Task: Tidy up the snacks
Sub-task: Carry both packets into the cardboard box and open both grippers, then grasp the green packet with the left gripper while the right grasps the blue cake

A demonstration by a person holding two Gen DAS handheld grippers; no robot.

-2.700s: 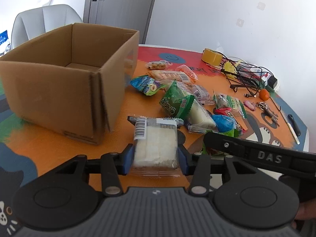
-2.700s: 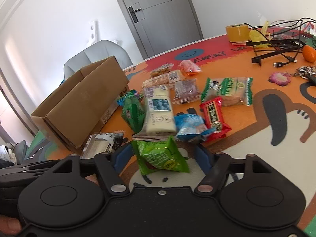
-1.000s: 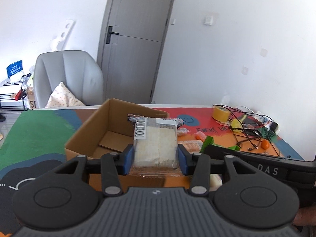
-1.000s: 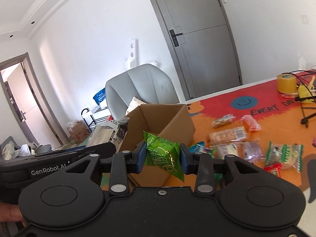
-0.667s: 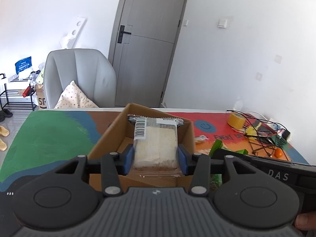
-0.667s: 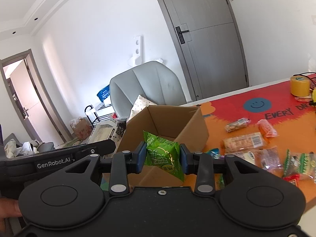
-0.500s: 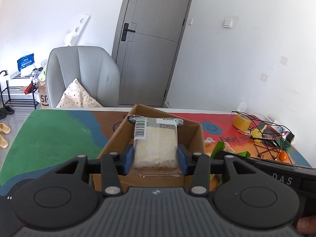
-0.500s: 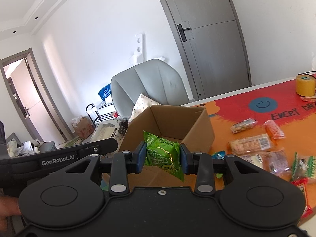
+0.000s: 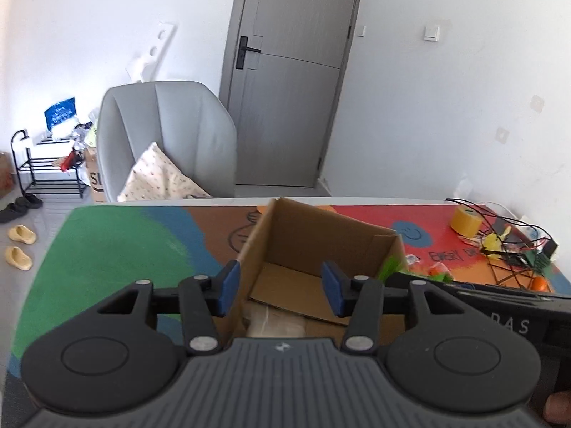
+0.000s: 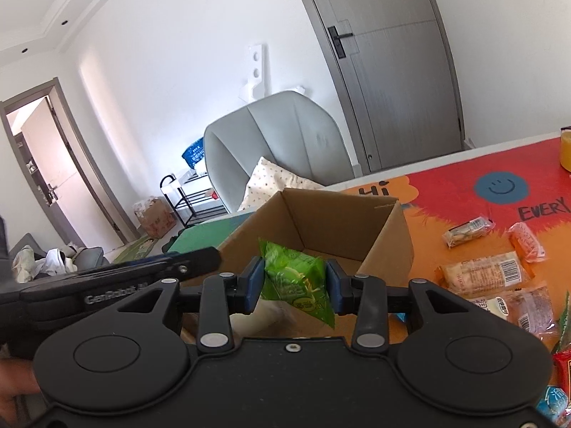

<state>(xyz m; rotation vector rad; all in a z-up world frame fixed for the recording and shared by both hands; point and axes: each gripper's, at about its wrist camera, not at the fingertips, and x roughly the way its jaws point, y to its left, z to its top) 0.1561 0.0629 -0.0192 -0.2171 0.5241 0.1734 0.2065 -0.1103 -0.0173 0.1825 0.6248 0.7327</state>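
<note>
An open cardboard box point(image 9: 321, 235) stands on the colourful table mat; it also shows in the right wrist view point(image 10: 339, 221). My left gripper point(image 9: 280, 283) is open and empty above the box's near edge. A clear-wrapped white cake packet point(image 9: 273, 322) lies inside the box below it. My right gripper point(image 10: 294, 287) is shut on a green snack packet point(image 10: 296, 281) and holds it over the box's near side. Several loose snack packets point(image 10: 485, 273) lie on the mat to the right of the box.
A yellow tape roll point(image 9: 465, 219), a tangle of black cables point(image 9: 514, 246) and an orange fruit point(image 9: 539, 283) lie at the table's far right. A grey chair point(image 9: 167, 139) with a cushion stands behind the table. A shoe rack point(image 9: 46, 171) stands far left.
My left gripper has opened and the white cake packet has dropped into the box. My right gripper has moved closer over the box, still holding the green packet.
</note>
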